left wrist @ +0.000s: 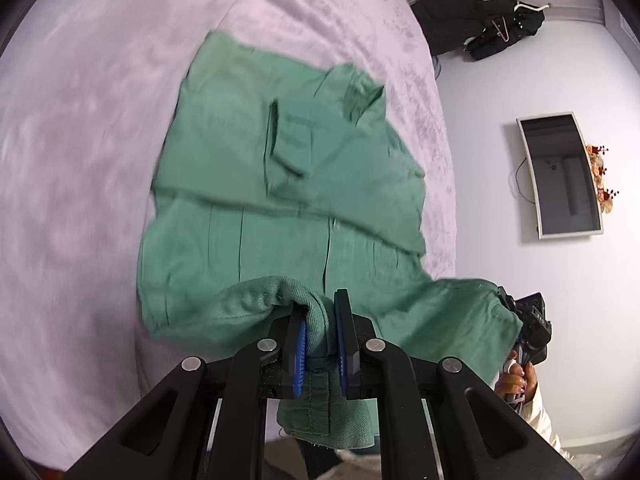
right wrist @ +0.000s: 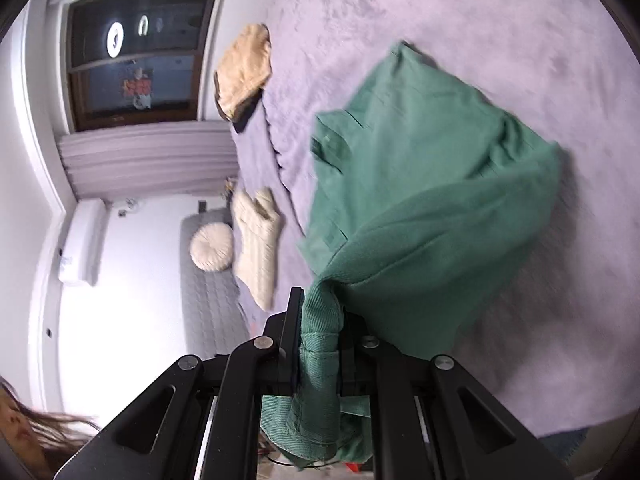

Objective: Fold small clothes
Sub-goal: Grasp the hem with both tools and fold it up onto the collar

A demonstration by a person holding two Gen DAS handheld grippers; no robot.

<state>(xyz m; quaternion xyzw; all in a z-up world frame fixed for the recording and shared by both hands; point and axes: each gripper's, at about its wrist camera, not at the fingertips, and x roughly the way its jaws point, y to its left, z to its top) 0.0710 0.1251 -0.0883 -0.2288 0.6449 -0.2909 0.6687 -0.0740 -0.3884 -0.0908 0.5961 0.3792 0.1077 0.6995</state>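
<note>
left tongs (left wrist: 320, 332): clamped on a bunched hem of the green garment (left wrist: 280, 184) | right tongs (right wrist: 320, 344): clamped on another bunched edge of it | garment: near edge raised at both tongs, the rest spread ahead of them on the lilac bed cover (left wrist: 80, 160) | cream knit piece (right wrist: 258, 248): apart, at the bed's edge

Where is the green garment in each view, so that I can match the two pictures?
Left wrist: green garment fills the centre, its near edge pinched in the left tool.
Right wrist: centre-right, its corner pinched in the right tool.
Shared landmark: lilac bedspread under it.
</note>
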